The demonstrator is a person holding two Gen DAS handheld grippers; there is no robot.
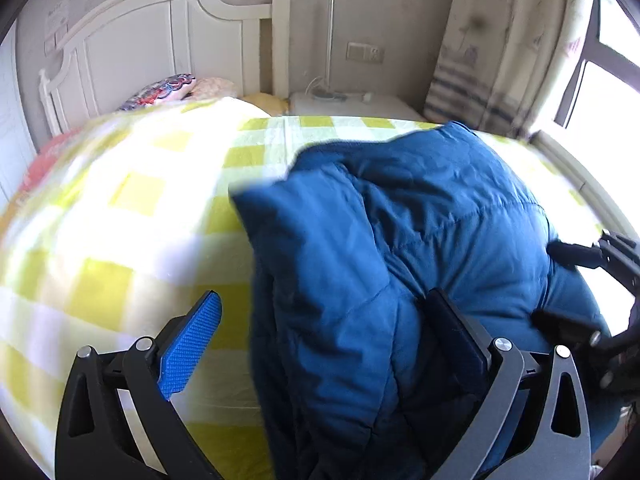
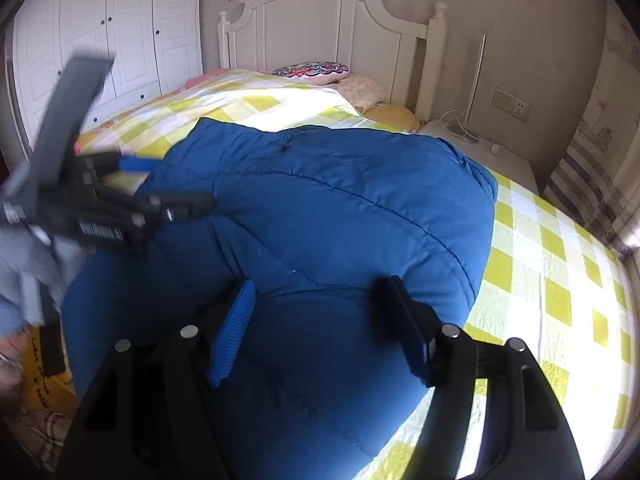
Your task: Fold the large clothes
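A blue quilted puffer jacket (image 1: 400, 248) lies bunched on the yellow-and-white checked bed cover (image 1: 132, 208). My left gripper (image 1: 320, 320) is open, its jaws wide apart at the jacket's left edge; its right finger (image 1: 456, 328) rests against the fabric. In the right wrist view the jacket (image 2: 340, 208) fills the middle. My right gripper (image 2: 316, 312) is open over the jacket's near edge, with fabric between the fingers. The left gripper also shows in the right wrist view (image 2: 168, 184), at the jacket's left side.
A white headboard (image 2: 328, 20) and pillows (image 2: 320, 70) are at the far end of the bed. A white nightstand (image 2: 492, 156) with a lamp stands at the right, curtains (image 1: 492, 48) and a window beyond. A white wardrobe (image 2: 108, 32) is at the left.
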